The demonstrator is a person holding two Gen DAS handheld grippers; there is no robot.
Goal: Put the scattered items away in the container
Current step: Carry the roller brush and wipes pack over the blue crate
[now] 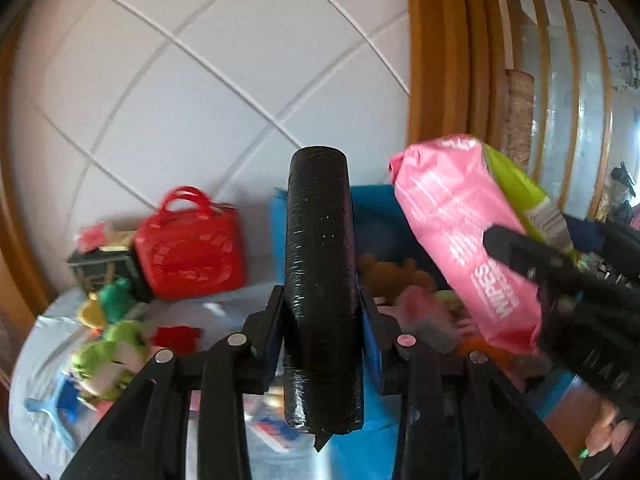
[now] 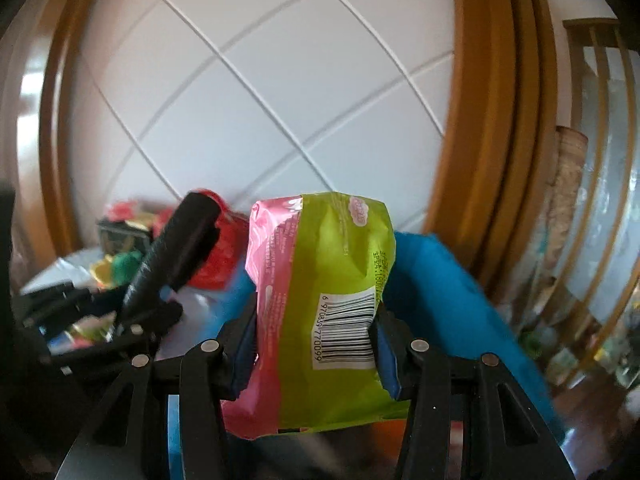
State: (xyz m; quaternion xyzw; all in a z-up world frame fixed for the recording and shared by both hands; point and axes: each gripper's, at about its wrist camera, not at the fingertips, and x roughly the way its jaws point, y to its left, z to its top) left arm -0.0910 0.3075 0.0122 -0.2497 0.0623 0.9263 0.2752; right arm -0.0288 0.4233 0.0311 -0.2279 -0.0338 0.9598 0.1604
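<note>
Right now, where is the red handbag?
In the left wrist view the red handbag stands at the left on the table, against the tiled wall, beside a dark box and left of the black roll.

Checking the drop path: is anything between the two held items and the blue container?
Nothing visible blocks it. The left gripper holds the black roll and the right gripper the pink-green packet, both raised before the open blue container, which already holds soft toys.

Black wrapped roll (image 1: 320,292) upright, pink-and-green wipes packet (image 2: 320,312) upright, blue container (image 2: 448,300) behind both.
</note>
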